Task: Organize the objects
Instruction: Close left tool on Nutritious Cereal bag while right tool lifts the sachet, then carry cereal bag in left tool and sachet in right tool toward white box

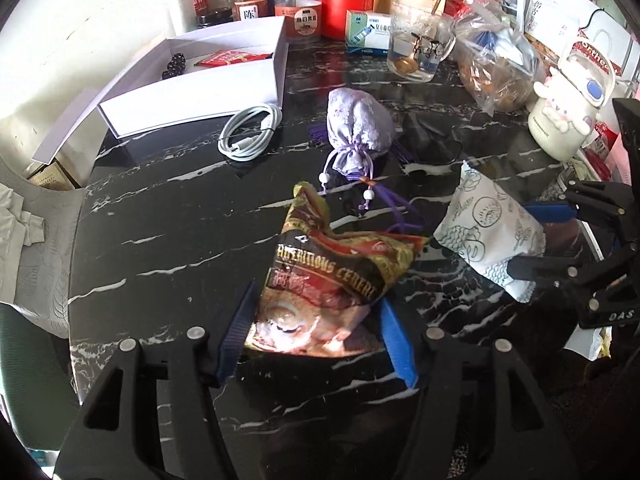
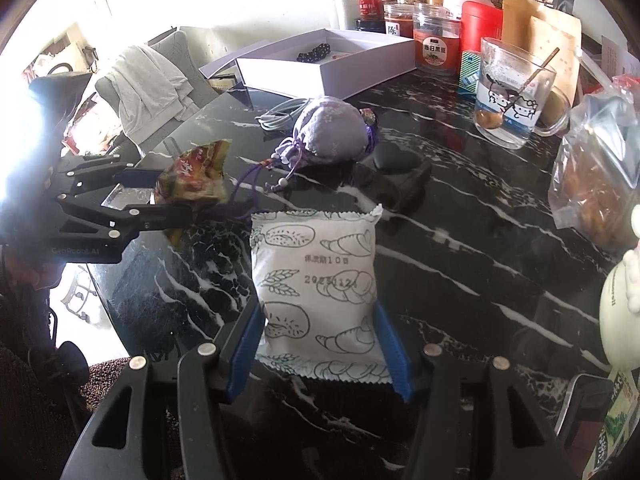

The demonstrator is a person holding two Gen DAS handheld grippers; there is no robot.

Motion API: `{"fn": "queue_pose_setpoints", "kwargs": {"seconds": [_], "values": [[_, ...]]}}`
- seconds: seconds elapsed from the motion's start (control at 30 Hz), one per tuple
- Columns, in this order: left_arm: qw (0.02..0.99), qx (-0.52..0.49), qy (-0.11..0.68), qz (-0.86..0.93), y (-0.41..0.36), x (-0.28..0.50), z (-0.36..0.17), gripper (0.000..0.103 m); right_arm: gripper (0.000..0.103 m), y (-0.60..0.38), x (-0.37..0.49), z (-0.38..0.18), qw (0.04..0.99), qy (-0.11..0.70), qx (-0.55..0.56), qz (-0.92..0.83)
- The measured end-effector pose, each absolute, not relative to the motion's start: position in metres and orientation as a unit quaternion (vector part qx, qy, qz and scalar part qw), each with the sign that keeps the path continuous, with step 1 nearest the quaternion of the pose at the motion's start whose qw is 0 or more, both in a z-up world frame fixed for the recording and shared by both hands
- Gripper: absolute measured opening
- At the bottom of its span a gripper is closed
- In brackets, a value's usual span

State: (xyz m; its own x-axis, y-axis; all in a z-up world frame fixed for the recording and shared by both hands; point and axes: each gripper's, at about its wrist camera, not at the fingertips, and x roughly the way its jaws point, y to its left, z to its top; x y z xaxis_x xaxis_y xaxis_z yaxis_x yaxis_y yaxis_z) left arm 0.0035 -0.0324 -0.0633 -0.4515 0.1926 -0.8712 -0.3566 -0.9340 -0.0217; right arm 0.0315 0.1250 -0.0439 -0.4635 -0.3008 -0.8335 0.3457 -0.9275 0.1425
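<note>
My left gripper (image 1: 316, 336) is shut on a brown and red snack packet (image 1: 332, 280), held above the black marble table (image 1: 160, 240); the packet also shows in the right wrist view (image 2: 196, 180). My right gripper (image 2: 320, 348) is shut on a white bread packet with line drawings (image 2: 320, 280), seen from the left wrist view (image 1: 488, 232) at the right. A purple drawstring pouch (image 1: 358, 128) lies on the table beyond both packets, with its cords trailing toward me. An open white box (image 1: 200, 80) sits at the far left, with dark beads and a red sachet inside.
A coiled white cable (image 1: 250, 132) lies by the box. A glass mug with a spoon (image 1: 420, 46), jars, a red tin (image 1: 348, 0), a bagged loaf (image 1: 496, 68) and a white cartoon kettle (image 1: 568, 112) crowd the far and right edges. A black object (image 2: 396, 164) lies behind the pouch.
</note>
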Motion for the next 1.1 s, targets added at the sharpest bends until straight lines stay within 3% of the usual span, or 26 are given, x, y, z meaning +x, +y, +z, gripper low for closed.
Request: {"fn": "queue_pose_setpoints", "kwargs": {"seconds": [0.5,0.57,0.63,0.73,1.1], "values": [[0.176,-0.501,0.071,0.844,-0.028,-0.009,-0.081,0.057,0.07,0.118,0.021,-0.057,0.185,0.035,0.491,-0.851],[0.177,-0.501,0.065,0.845,-0.03,-0.008,-0.081,0.055,0.068,0.118,0.021,-0.057,0.187,0.035,0.488,-0.852],[0.175,-0.502,0.058,0.845,-0.033,-0.006,-0.079,0.054,0.059,0.118,0.022,-0.056,0.192,0.034,0.486,-0.852],[0.173,-0.501,0.055,0.846,-0.036,-0.004,-0.076,0.052,0.054,0.117,0.024,-0.053,0.194,0.038,0.483,-0.853],[0.169,-0.484,0.053,0.857,-0.043,0.009,-0.05,0.052,0.051,0.121,0.027,-0.042,0.204,0.023,0.48,-0.853]]}}
